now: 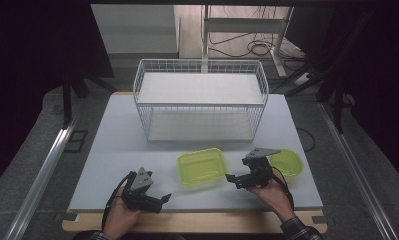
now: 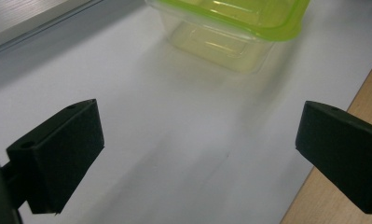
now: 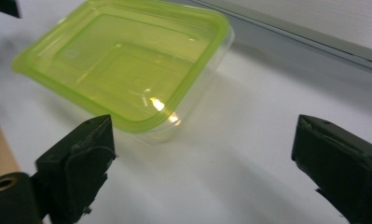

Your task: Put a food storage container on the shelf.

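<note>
The left hand-held gripper (image 1: 159, 200), at the lower left of the high view, has its jaws spread wide with nothing between them; it aims toward the green container (image 1: 201, 165) at lower centre, probably lined up for a side grip. The right hand-held gripper (image 1: 231, 178), lower right of centre, is equally wide and empty, facing the container's other end; the two look set to take it from both sides. A green lid (image 1: 287, 162) lies behind that gripper on the desk (image 1: 117, 145); the wire basket (image 1: 201, 100) stands beyond, upper centre, perhaps the destination.
</note>
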Demonstrator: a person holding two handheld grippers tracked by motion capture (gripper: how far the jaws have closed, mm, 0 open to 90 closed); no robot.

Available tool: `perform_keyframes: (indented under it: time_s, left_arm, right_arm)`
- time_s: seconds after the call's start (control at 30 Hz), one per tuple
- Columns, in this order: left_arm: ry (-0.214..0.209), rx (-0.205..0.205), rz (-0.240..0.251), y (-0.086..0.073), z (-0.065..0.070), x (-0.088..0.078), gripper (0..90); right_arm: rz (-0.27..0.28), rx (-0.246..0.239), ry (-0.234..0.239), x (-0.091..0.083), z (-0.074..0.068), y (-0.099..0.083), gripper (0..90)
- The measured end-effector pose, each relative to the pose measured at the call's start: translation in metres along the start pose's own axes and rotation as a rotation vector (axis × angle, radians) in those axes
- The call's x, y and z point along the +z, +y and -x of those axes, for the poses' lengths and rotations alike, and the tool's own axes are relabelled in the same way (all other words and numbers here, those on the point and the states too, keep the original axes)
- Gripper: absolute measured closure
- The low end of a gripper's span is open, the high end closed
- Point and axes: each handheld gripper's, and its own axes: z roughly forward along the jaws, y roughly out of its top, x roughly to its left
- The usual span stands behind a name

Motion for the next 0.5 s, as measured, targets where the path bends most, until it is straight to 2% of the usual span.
perform_keyframes:
  time_s: [0.07, 0.1, 0.13, 0.17, 0.33, 0.43, 0.47, 0.5]
  left_arm:
    - [0.008, 0.010, -0.003, 0.000, 0.001, 0.000, 0.7]
    - [0.010, 0.014, -0.005, 0.000, 0.002, 0.000, 0.7]
    - [0.011, 0.016, -0.006, 0.000, 0.002, 0.000, 0.8]
    - [0.012, 0.018, -0.006, -0.001, 0.002, 0.000, 0.8]
    - [0.021, 0.035, -0.021, -0.001, 0.002, 0.000, 1.0]
    - [0.022, 0.038, -0.025, -0.001, 0.003, 0.001, 1.0]
    - [0.022, 0.041, -0.026, -0.001, 0.003, 0.001, 1.0]
    - [0.024, 0.044, -0.027, -0.001, 0.003, 0.001, 1.0]
  right_arm:
    - [-0.016, 0.034, -0.004, 0.001, 0.001, 0.003, 8.1]
    - [-0.020, 0.051, 0.001, 0.000, 0.001, 0.005, 11.1]
    - [-0.021, 0.077, 0.017, 0.000, 0.005, 0.008, 18.9]
    - [-0.021, 0.077, 0.017, 0.000, 0.005, 0.008, 18.9]
    - [-0.002, 0.158, 0.099, 0.003, 0.016, 0.019, 33.5]
    - [-0.014, 0.190, 0.123, 0.009, 0.021, 0.024, 40.2]
    - [-0.027, 0.219, 0.150, 0.013, 0.023, 0.026, 44.1]
    - [-0.027, 0.219, 0.150, 0.013, 0.023, 0.026, 44.1]
